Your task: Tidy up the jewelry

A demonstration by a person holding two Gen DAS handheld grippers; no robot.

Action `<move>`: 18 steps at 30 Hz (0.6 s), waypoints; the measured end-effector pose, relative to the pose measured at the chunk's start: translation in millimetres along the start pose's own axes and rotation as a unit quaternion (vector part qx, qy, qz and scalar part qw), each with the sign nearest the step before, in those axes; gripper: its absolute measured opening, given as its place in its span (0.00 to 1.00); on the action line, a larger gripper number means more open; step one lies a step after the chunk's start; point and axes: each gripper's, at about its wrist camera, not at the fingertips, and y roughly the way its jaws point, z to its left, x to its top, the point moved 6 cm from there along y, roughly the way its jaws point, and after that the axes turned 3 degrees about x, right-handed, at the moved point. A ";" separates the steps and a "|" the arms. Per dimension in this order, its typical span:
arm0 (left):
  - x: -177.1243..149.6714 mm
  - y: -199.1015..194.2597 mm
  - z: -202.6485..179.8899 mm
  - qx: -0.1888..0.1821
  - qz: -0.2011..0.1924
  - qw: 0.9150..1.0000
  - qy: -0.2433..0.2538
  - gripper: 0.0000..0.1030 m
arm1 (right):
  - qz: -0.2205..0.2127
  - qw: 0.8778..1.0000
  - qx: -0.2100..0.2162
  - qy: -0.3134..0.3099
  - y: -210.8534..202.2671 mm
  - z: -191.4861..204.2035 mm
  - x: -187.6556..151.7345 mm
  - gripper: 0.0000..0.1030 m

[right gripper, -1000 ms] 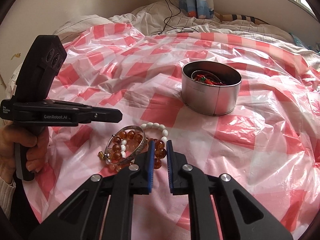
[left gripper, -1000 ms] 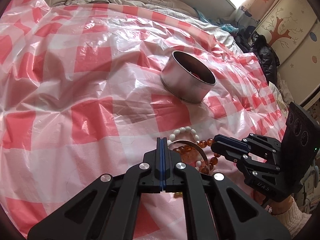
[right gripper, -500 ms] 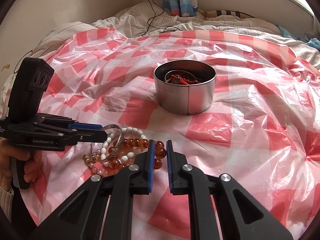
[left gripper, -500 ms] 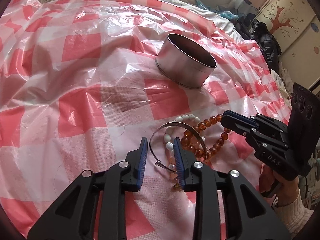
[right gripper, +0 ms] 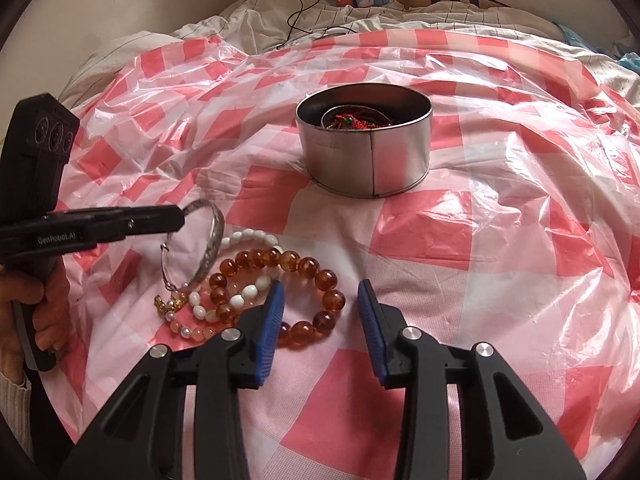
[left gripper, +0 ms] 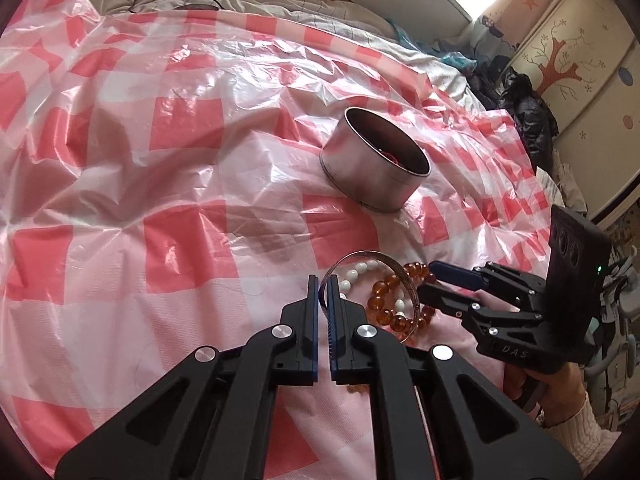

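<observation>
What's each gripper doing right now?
Left gripper: shut on the silver bangle, its jaws just closed.
Right gripper: open, jaws just opened, holding nothing.

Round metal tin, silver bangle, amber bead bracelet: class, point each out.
Round metal tin (right gripper: pixel 372 160): right wrist view, front wall.
Silver bangle (right gripper: pixel 212 252): right wrist view, right band.
Amber bead bracelet (right gripper: pixel 326 280): right wrist view, one bead.

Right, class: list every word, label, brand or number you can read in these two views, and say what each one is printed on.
"GenRobot.AI": white lettering on the side of the left gripper, seen from the right wrist view.
"DAS": faint raised letters on the body of the right gripper, seen from the left wrist view.
The metal tin, the bangle and the checked plastic sheet show no readable text.
</observation>
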 end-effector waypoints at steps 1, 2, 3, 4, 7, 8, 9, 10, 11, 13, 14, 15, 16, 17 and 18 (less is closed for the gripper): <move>0.5 -0.3 1.4 0.001 0.000 1.000 -0.003 0.03 | 0.000 1.000 -0.004 -0.006 0.1 1.9 -0.1 0.35; 0.7 0.1 1.6 0.002 0.000 1.000 -0.004 0.03 | -0.001 1.000 -0.003 -0.010 -0.1 3.6 -0.2 0.24; 0.7 0.6 1.2 0.003 0.001 1.000 -0.004 0.03 | -0.002 1.000 -0.005 -0.011 -0.5 3.5 -0.4 0.12; 0.6 1.3 0.5 0.003 0.001 1.000 -0.003 0.04 | -0.005 1.000 -0.003 -0.010 -1.5 3.6 -0.3 0.12; 0.2 2.3 -1.2 0.010 0.002 1.000 0.003 0.04 | -0.027 1.000 -0.007 -0.008 -10.4 2.2 4.1 0.12; 0.5 1.8 -1.1 0.013 0.001 1.000 0.004 0.04 | -0.035 0.999 -0.008 -0.006 -14.3 1.0 6.2 0.12; 0.4 1.6 -0.8 0.014 0.000 1.000 0.005 0.04 | -0.044 0.999 -0.009 -0.003 -18.3 -1.3 8.9 0.12; 0.8 1.1 -0.3 0.016 -0.002 1.000 0.005 0.04 | -0.053 0.999 -0.010 0.002 -22.6 -4.1 11.1 0.12; 0.9 0.5 -0.1 0.021 -0.004 1.000 0.007 0.04 | -0.061 0.998 -0.011 0.006 -26.6 -6.5 13.0 0.12; 1.7 -0.1 -0.5 0.030 -0.008 0.999 0.012 0.04 | -0.072 0.997 -0.016 0.013 -32.1 -11.2 16.8 0.12; 2.2 -0.1 -1.0 0.033 -0.009 0.999 0.014 0.04 | -0.071 0.997 -0.018 0.017 -32.5 -13.8 17.4 0.12; 2.5 -0.1 -1.5 0.037 -0.011 0.999 0.016 0.04 | -0.069 0.997 -0.021 0.020 -31.6 -15.9 17.2 0.12; 2.8 0.0 -1.9 0.041 -0.012 0.999 0.019 0.04 | -0.065 0.997 -0.023 0.025 -30.3 -18.9 16.6 0.12; 3.1 0.3 -2.3 0.046 -0.013 0.999 0.022 0.04 | -0.057 0.998 -0.022 0.029 -27.8 -20.6 15.4 0.12; 3.7 0.7 -2.2 0.049 -0.013 0.998 0.023 0.04 | -0.048 0.998 -0.020 0.032 -25.0 -22.0 14.3 0.12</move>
